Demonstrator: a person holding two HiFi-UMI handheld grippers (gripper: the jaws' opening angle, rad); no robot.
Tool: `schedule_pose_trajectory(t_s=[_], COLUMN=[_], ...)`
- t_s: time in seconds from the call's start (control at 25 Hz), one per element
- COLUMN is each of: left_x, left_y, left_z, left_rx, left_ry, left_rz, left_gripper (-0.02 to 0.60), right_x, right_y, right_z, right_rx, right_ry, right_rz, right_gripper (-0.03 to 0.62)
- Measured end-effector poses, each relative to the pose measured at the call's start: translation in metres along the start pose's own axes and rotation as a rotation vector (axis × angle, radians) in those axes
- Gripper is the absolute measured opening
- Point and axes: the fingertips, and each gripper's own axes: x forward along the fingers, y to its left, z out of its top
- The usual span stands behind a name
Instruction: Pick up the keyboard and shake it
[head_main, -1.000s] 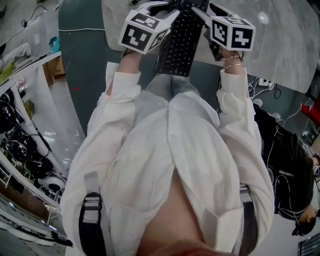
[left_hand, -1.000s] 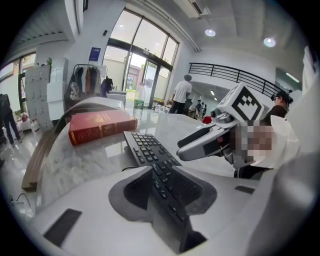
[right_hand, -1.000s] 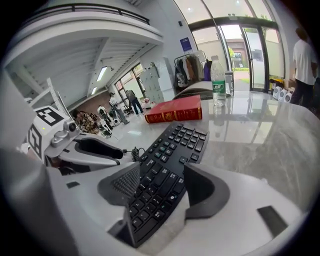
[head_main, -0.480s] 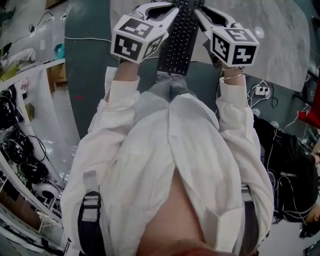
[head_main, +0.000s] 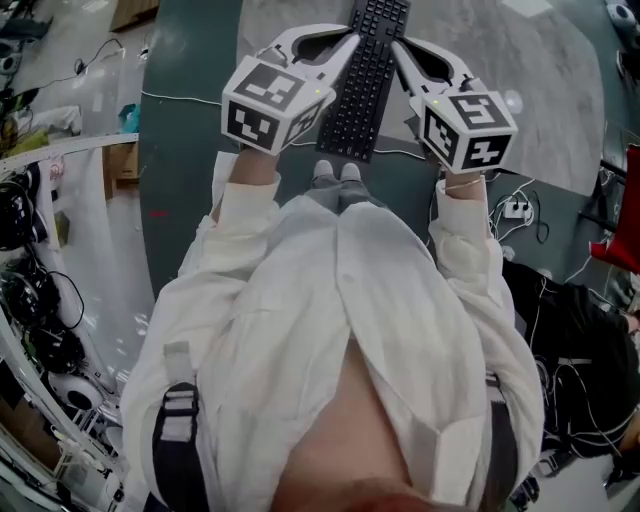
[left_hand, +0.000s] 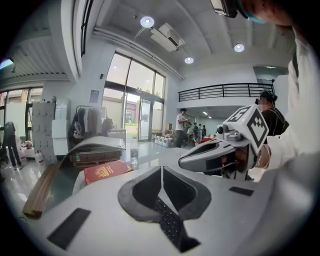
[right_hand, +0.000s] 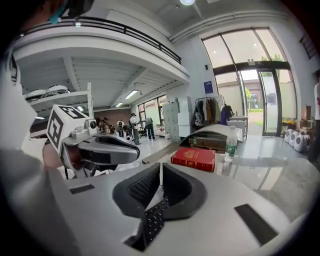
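A black keyboard (head_main: 365, 80) hangs lengthwise in front of the person, its near end over the green floor. My left gripper (head_main: 347, 43) pinches its left long edge and my right gripper (head_main: 398, 47) pinches its right long edge. Both pairs of jaws are closing tight, with the keyboard between them. In the left gripper view the dark pads (left_hand: 145, 192) meet over a strip of the keyboard (left_hand: 170, 226), and the right gripper (left_hand: 215, 157) shows opposite. In the right gripper view the keyboard (right_hand: 154, 220) sits between the closed pads (right_hand: 177, 187), with the left gripper (right_hand: 105, 147) opposite.
A grey marble table (head_main: 560, 110) lies beyond the keyboard. On it rest a red book (right_hand: 194, 158), a water bottle (right_hand: 230, 142) and a stack of books. The person's shoes (head_main: 338, 172) stand below the keyboard. Cables and a power strip (head_main: 515, 207) lie at the right.
Both grippers' jaws have closed onto the keyboard's edges. Grippers and keyboard sit lower in the head view, and the person's shoes now show under the keyboard's near end.
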Motion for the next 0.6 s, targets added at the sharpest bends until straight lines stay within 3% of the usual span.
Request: schedule_pose_trajectory(t_s=[0.2, 0.6], left_x=[-0.012, -0.033], left_y=[-0.017, -0.021], left_z=[0.023, 0.028], left_rx=[0.014, 0.077], left_ry=[-0.062, -0.069], left_rz=[-0.003, 0.022], left_gripper=[0.023, 0.021], right_x=[-0.019, -0.03], right_y=[0.007, 0.032], right_z=[0.019, 0.037], right_rx=[-0.05, -0.107], right_ry=[-0.064, -0.13], right_rz=[-0.004, 0.014], right_gripper=[0.034, 0.031])
